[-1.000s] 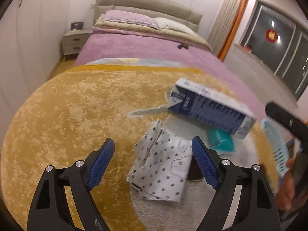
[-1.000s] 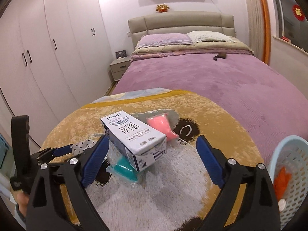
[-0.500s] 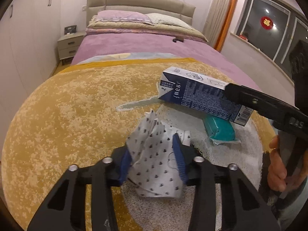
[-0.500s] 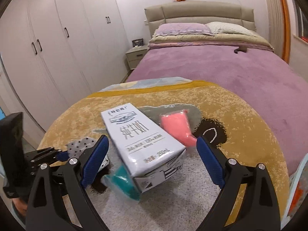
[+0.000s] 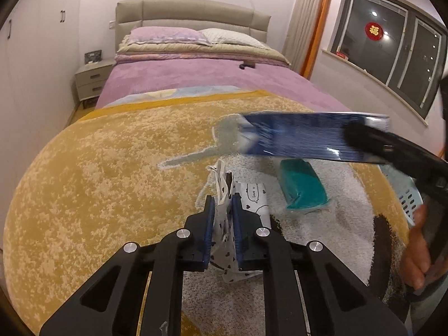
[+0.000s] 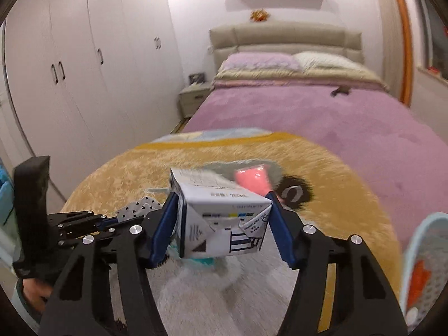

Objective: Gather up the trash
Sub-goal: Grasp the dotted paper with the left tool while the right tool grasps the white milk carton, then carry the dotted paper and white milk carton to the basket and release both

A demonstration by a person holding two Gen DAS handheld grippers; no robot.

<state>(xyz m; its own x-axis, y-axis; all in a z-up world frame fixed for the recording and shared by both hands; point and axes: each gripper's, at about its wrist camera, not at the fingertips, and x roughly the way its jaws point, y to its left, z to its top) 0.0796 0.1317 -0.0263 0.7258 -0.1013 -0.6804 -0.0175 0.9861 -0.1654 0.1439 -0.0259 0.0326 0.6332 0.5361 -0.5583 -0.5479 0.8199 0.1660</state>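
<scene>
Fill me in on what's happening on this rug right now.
A person with two hand-held tongs is gathering trash off a yellow rug at the foot of a bed. The left tongs are shut on a spotted wrapper. The right tongs clamp a milk carton. A teal packet and a pink packet lie on the rug; a basket waits at the right.

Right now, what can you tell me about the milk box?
The milk box is a long carton, white on the end with small print and dark blue along its side. It looks like coated cardboard, with folded flaps at the near end. It lies lengthwise, lifted over the yellow rug, pinched between the blue pads of the right hand-held gripper. A teal packet lies below it and a pink packet shows behind it. It is blurred.
</scene>
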